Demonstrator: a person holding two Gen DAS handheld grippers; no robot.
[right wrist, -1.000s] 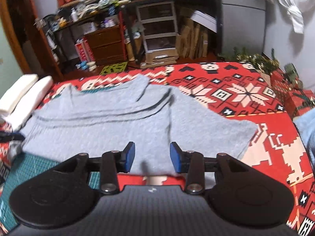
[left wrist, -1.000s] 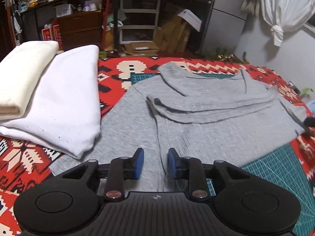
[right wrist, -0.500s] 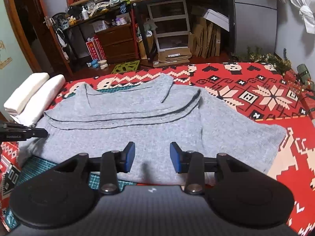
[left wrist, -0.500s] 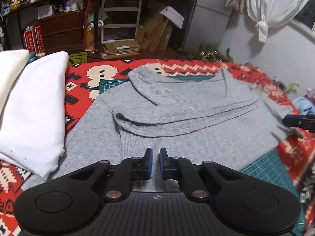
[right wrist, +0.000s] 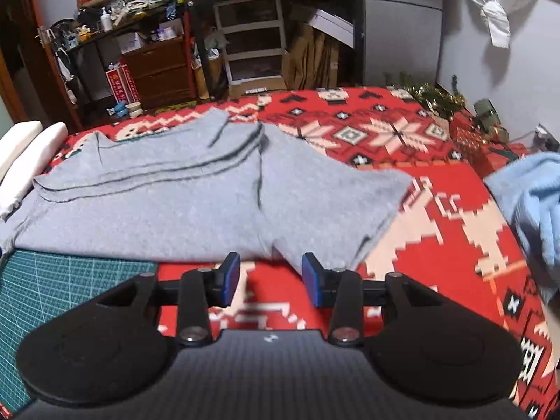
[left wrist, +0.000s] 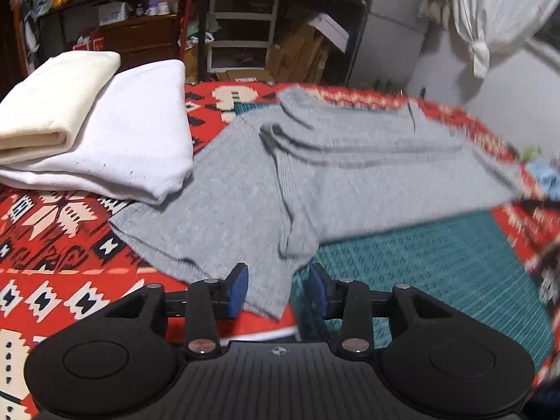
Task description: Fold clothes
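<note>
Both claws wide open on my end, nothing gripped. Left gripper (left wrist: 276,288) sits over the near-left corner of the grey sweater (left wrist: 350,182); hem corner lies between the blue pads (left wrist: 237,288), contact unclear. Right gripper (right wrist: 271,280) is just short of the near-right hem. Sweater lies flat w/ long axis left-right, top part folded toward me in curved layered edges; fine knit, soft. Under it: red patterned blanket (right wrist: 437,217) + green gridded cutting mat (left wrist: 437,266). Two folded white/cream pieces (left wrist: 105,133) beside left sleeve.
</note>
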